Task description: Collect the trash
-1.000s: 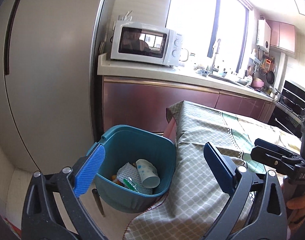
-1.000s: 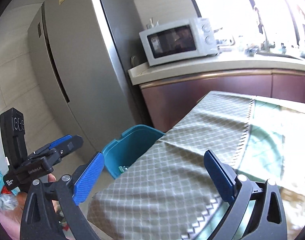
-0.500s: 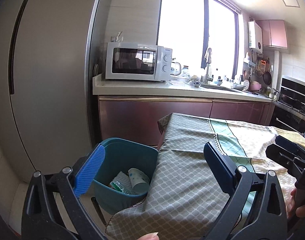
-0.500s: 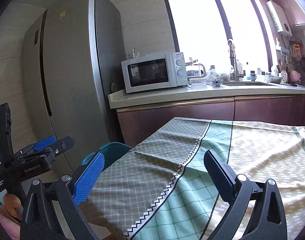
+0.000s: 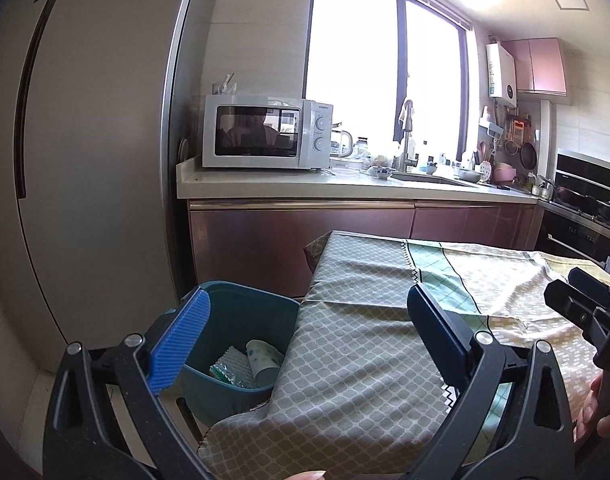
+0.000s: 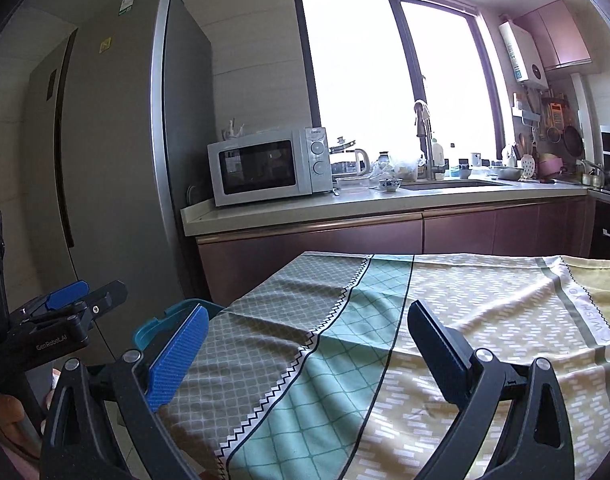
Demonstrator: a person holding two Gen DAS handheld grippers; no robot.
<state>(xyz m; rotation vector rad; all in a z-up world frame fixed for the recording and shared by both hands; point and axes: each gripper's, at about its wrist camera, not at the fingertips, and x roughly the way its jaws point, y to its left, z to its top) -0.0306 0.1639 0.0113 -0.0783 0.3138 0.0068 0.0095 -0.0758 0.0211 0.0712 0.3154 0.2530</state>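
**Both grippers empty above the table, trash in the bin**

A tall grey fridge (image 5: 85,168) fills the left of the kitchen, with a counter (image 5: 305,184) running from it under a bright window (image 6: 393,80). A white microwave (image 5: 265,132) stands at the counter's left end, and a sink tap (image 6: 423,140) rises further along.

In front, a table is covered by a patterned tablecloth (image 5: 365,340) in grey, green and yellow bands; its grey end hangs over the table's left edge.

Just beside that edge stands a teal bin (image 5: 233,360), partly overlapped by the hanging cloth. Inside it lie a paper cup (image 5: 263,362) on its side, a white padded sheet (image 5: 233,360) and a green wrapper (image 5: 223,374).

The left gripper (image 5: 309,340) hovers over the bin and table edge, its 2 fingers spread wide with nothing between them. The right gripper (image 6: 307,350) hangs above the tablecloth, likewise spread and empty.
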